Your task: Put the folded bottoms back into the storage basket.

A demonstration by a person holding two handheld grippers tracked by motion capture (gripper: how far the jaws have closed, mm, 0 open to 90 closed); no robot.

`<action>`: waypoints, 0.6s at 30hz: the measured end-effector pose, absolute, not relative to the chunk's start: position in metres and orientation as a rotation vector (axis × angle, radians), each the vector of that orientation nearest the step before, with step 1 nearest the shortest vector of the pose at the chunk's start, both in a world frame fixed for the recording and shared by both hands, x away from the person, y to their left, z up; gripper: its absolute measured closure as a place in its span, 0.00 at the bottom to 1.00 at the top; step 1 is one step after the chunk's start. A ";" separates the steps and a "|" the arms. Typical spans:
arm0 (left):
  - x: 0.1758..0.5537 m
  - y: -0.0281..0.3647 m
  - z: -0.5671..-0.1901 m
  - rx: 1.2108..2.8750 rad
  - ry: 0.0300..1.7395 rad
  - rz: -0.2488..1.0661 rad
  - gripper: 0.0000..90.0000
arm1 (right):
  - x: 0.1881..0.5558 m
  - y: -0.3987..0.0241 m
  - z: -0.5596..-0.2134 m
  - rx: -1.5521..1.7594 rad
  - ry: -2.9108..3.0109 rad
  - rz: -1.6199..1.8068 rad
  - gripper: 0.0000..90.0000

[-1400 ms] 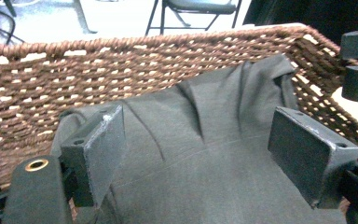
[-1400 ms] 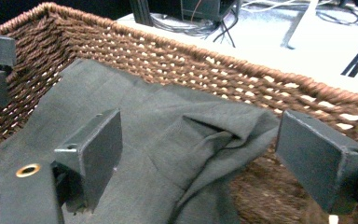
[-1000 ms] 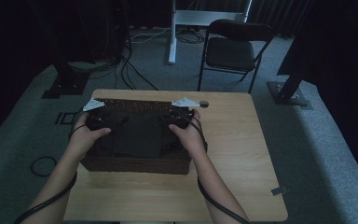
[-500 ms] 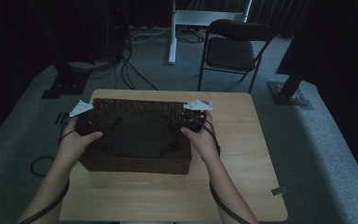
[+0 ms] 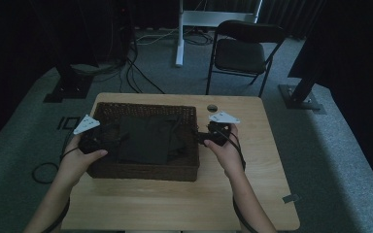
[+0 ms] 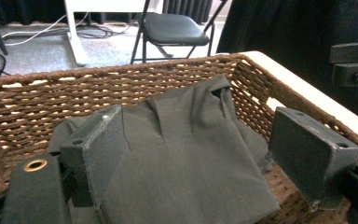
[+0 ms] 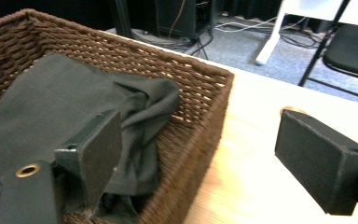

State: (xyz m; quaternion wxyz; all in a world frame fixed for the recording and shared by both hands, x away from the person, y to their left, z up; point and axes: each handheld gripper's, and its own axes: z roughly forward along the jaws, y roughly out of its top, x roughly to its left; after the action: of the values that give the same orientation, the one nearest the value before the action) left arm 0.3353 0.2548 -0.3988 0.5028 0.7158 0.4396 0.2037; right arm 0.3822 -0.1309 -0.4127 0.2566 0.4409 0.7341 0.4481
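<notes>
Dark folded cloth [image 5: 145,140] lies in the wicker basket [image 5: 143,170]. Both jaws gape empty: left gripper [image 5: 91,141], right gripper [image 5: 209,137]. Each should probably pinch a cloth edge squarely.

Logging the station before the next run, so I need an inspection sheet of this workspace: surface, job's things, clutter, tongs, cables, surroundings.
Surface: light wooden table, mostly bare.
Job's things: dark brown woven wicker basket on the table's left half; dark grey folded cloth lying inside it, bunched at the far end.
Clutter: small round object near the table's far edge; too small to identify.
Tongs: left tongs open, over the cloth in the basket; right tongs open, straddling the basket's right wall.
Cables: a cable trails from each wrist; loose cables on the floor behind the table.
Surroundings: grey carpet, black folding chair, white desk leg, dark curtains.
</notes>
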 end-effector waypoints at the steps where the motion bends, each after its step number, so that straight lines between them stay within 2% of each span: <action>1: 0.333 0.254 -0.399 1.739 1.053 0.491 0.22 | 0.381 -0.134 -0.413 1.197 1.987 1.217 0.16; 18: 0.284 0.238 -0.415 1.748 0.955 0.472 0.21 | 0.357 -0.179 -0.437 1.247 1.939 1.201 0.15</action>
State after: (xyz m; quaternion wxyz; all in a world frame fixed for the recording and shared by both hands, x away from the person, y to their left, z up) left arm 0.2841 0.2377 -0.4155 0.5204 0.7292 0.3984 0.1968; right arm 0.3572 -0.1790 -0.4365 0.2676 0.4622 0.7188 0.4451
